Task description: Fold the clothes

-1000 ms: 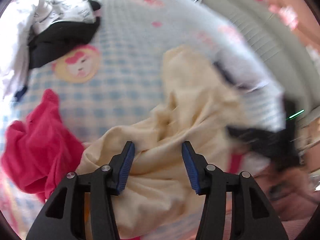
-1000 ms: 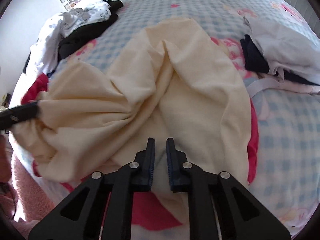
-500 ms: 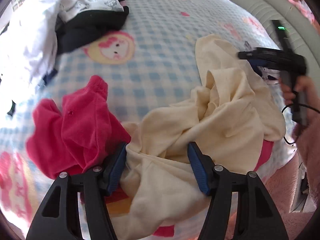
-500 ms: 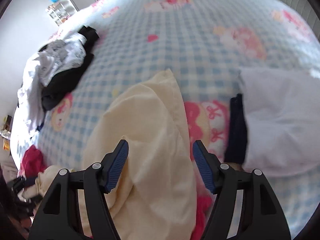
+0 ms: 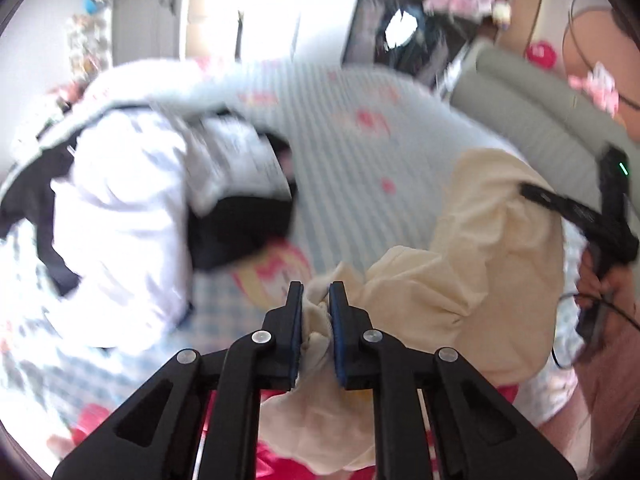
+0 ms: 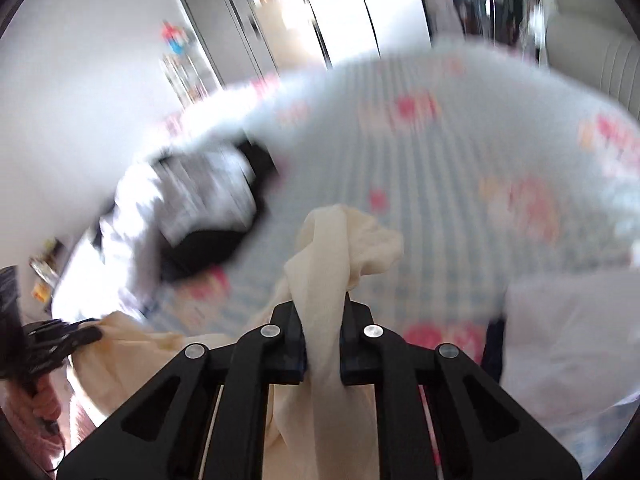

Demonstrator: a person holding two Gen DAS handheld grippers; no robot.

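Note:
A cream garment [image 5: 472, 280] hangs between both grippers above the blue checked bed [image 5: 352, 168]. My left gripper [image 5: 316, 300] has closing jaws that pinch a bunched cream edge between the blue pads. In the left wrist view the right gripper [image 5: 532, 194] bites the garment's far corner, with a hand below it. In the right wrist view my right gripper [image 6: 322, 320] has closing jaws clamped on a twisted cream fold [image 6: 340, 240] that rises past the fingers. The left gripper [image 6: 86, 334] shows at the left edge, holding the other end. Both views are motion-blurred.
A heap of white and black clothes [image 5: 168, 200] lies on the bed's left side. A red garment [image 5: 92, 424] sits under the cream one near the front edge. A white folded piece [image 6: 568, 340] lies at the right. A grey headboard [image 5: 532, 92] and wardrobe doors [image 6: 304, 20] stand behind.
Both grippers went from wide open around the cream cloth to clamped on it, then rose and tilted upward, lifting the garment off the bed. The room behind the bed came into view.

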